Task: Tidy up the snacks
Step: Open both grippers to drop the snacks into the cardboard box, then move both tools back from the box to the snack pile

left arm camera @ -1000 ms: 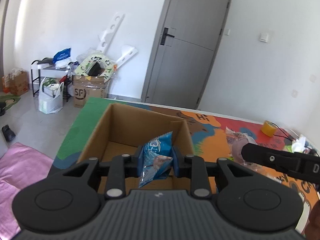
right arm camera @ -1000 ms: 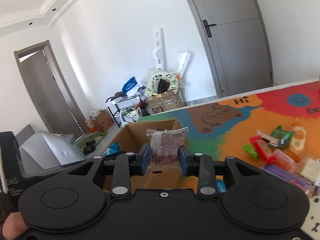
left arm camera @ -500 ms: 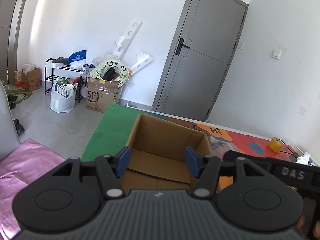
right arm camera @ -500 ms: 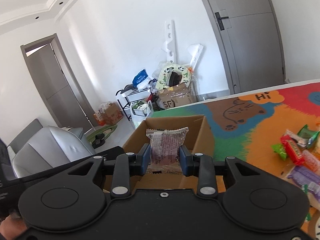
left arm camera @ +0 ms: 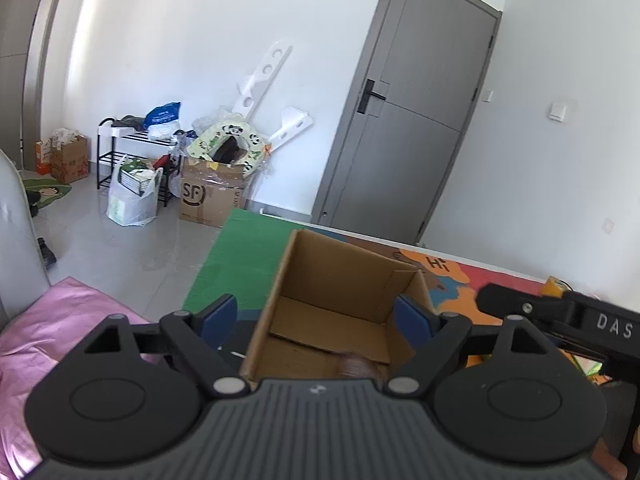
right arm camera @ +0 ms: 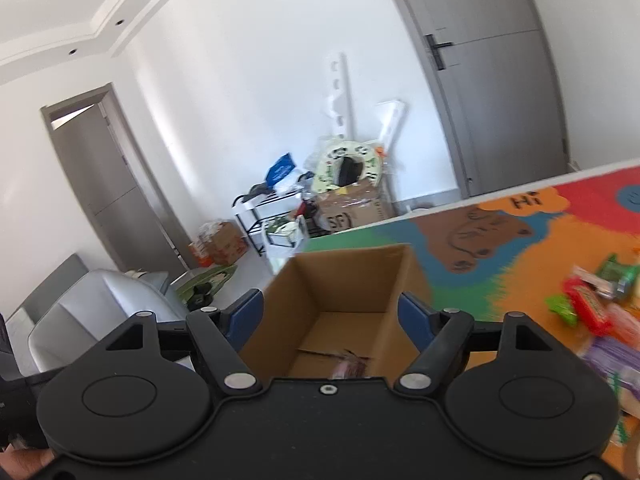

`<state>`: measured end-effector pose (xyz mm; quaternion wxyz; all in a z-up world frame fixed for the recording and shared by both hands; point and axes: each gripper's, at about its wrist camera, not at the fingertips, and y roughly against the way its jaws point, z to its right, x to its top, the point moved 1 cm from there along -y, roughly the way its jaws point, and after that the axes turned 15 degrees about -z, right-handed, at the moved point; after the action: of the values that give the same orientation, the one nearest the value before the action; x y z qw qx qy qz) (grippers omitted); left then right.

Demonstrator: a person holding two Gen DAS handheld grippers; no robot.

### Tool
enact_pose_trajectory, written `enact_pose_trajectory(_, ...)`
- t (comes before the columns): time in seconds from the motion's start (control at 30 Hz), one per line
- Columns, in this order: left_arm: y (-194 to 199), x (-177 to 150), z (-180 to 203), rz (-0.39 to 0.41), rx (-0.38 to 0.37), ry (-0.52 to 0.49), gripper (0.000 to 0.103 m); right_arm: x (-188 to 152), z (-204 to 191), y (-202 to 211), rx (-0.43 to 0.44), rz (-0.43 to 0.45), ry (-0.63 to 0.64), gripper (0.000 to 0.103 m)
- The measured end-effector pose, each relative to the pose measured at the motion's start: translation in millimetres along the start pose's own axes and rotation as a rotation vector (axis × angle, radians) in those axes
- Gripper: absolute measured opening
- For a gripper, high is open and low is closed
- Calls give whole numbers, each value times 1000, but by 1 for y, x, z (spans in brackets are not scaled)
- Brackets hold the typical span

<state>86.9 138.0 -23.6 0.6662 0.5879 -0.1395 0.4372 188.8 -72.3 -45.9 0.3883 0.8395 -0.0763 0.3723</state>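
Observation:
An open cardboard box (left arm camera: 304,272) (right arm camera: 404,272) stands on a colourful play mat. My left gripper (left arm camera: 320,320) hovers over the box, its jaws opening wide with nothing between them. My right gripper (right arm camera: 330,320) is also above the box with its jaws opening; a brown-wrapped snack (right arm camera: 350,368) lies blurred inside the box just below them, free of the pads. The same brown snack (left arm camera: 356,366) shows at the box floor in the left wrist view. Loose snacks (right arm camera: 588,308) lie on the mat at the right. The right gripper's black body (left arm camera: 560,312) shows beside the box in the left wrist view.
The mat (right arm camera: 520,248) ends at a white edge near a grey door (left arm camera: 416,128). On the floor stand an SF carton (left arm camera: 208,196), a rack (left arm camera: 120,152) and a white bag (left arm camera: 132,196). A pink cloth (left arm camera: 52,320) and a grey chair (right arm camera: 96,304) sit at the left.
The left gripper let go of the blue packet and opened wide, rising a little. The right gripper let go of the brown-wrapped snack, which dropped into the box.

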Motion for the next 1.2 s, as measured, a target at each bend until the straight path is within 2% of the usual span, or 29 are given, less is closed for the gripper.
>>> enact_pose_trajectory(0.13, 0, -5, 16, -3, -21, -48, 89, -9, 24, 19, -40, 16, -44, 82)
enact_pose_trajectory(0.2, -1, -7, 25, -8, -27, -66, 92, -14, 34, 27, -63, 24, -62, 84)
enact_pose_trajectory(0.43, -2, -17, 54, -32, -64, -103, 94, -30, 66, 55, -108, 31, -110, 88)
enact_pose_trajectory(1.2, 5, -59, 158, -56, -223, -284, 94, -77, 138, 133, -204, 94, -222, 88)
